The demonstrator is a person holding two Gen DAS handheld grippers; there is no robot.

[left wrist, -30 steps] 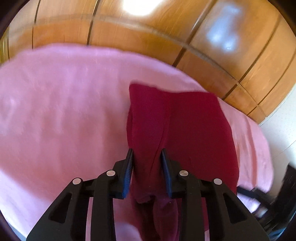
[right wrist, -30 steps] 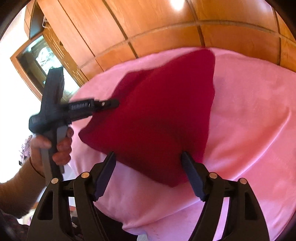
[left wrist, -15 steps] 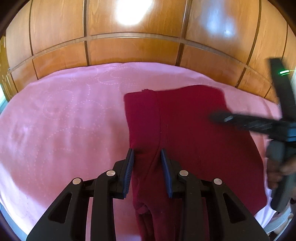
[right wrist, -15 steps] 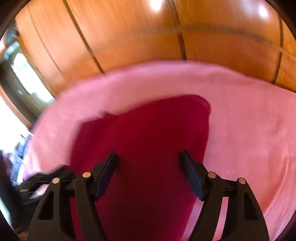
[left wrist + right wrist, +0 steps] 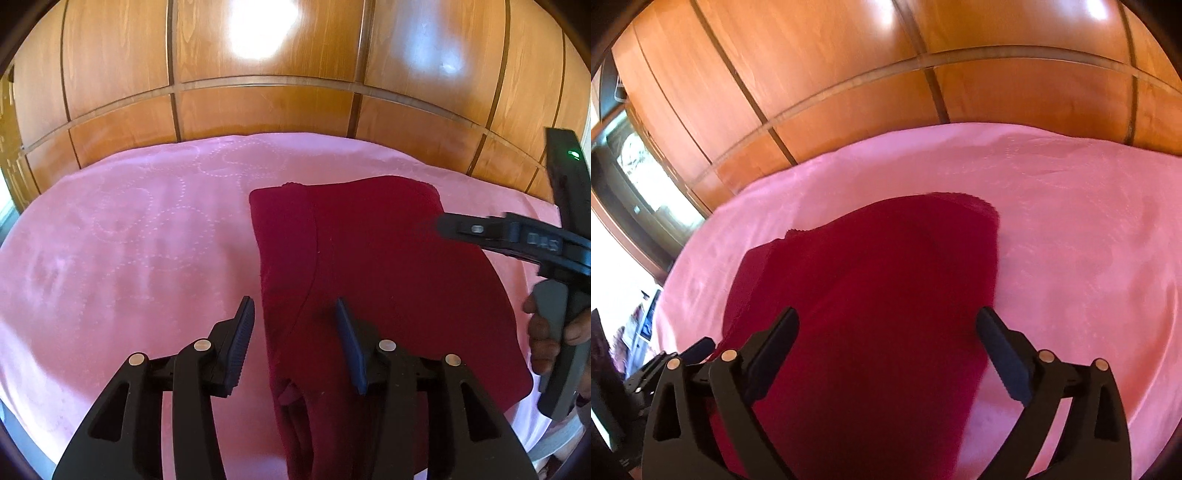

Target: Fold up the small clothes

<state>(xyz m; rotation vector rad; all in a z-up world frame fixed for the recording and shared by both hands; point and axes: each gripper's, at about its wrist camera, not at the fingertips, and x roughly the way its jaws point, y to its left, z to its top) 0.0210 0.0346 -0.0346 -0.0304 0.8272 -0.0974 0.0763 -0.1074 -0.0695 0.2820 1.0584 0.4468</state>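
Note:
A dark red garment [image 5: 369, 266] lies folded on the pink cover [image 5: 129, 258]. Its left edge is doubled over into a thick fold. My left gripper [image 5: 295, 332] hovers at the near end of that fold. Its jaws are opening, and the fold sits between the pads without being pressed. My right gripper [image 5: 888, 347] hangs over the middle of the garment [image 5: 871, 280]. Its jaws are opening very wide and nothing is clamped in them. In the left wrist view the right gripper [image 5: 447, 225] reaches in from the right, held by a hand [image 5: 546, 332].
Polished wooden panelling [image 5: 258, 107] rises right behind the pink cover [image 5: 1071, 240]. A dark framed glass door or window [image 5: 639, 177] stands at the far left. The cover's front edge drops off near both grippers. Bare pink cover stretches left and right of the garment.
The left jaws have spread and let go of the garment's fold. The right gripper has swung over the garment and come lower, and its jaws have widened.

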